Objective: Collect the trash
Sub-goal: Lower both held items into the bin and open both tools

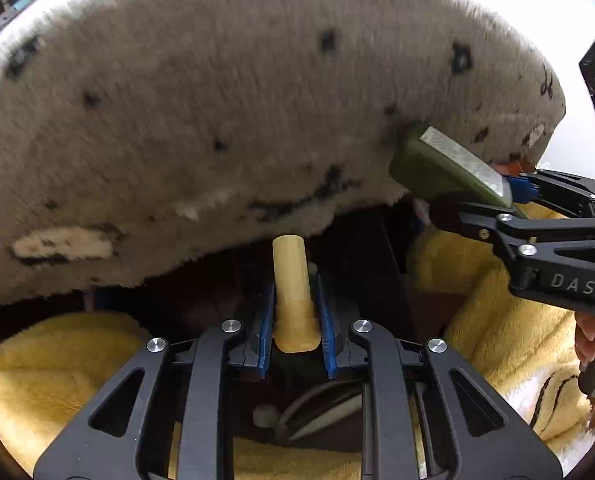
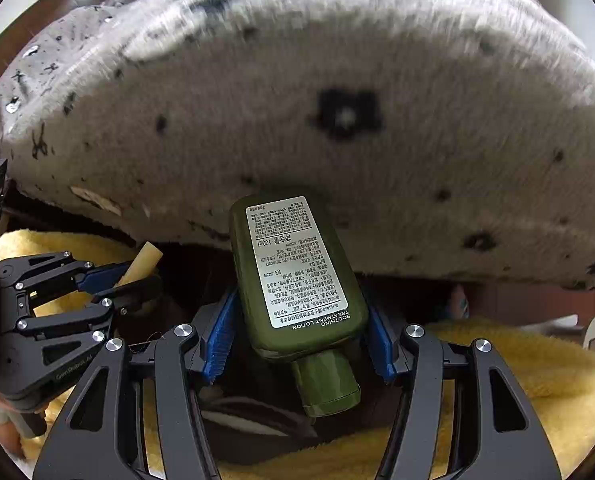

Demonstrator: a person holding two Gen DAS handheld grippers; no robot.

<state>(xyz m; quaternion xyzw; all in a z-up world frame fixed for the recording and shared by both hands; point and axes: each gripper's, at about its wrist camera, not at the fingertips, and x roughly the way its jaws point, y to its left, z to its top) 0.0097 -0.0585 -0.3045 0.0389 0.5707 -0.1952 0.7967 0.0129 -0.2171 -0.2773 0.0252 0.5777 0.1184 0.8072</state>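
A small cream plastic tube [image 1: 293,292] sticks forward from my left gripper [image 1: 295,312], whose blue pads are shut on its lower part. In the right wrist view that left gripper [image 2: 109,280] shows at the left edge, with the cream tube [image 2: 141,262] poking out of it. A flat olive-green lotion bottle [image 2: 293,276] with a silver label lies between the blue pads of my right gripper [image 2: 297,328], cap toward the camera, and the pads press on its sides. In the left wrist view the green bottle [image 1: 449,166] shows at the right, held by the right gripper [image 1: 509,200].
A grey fluffy cushion with black specks [image 1: 237,120] fills the upper half of both views. Yellow fleece fabric [image 1: 57,368] lies below on both sides. Between them is a dark gap [image 1: 361,272], with a dark round thing [image 2: 253,420] under the grippers. A hand [image 1: 593,340] holds the right gripper's handle.
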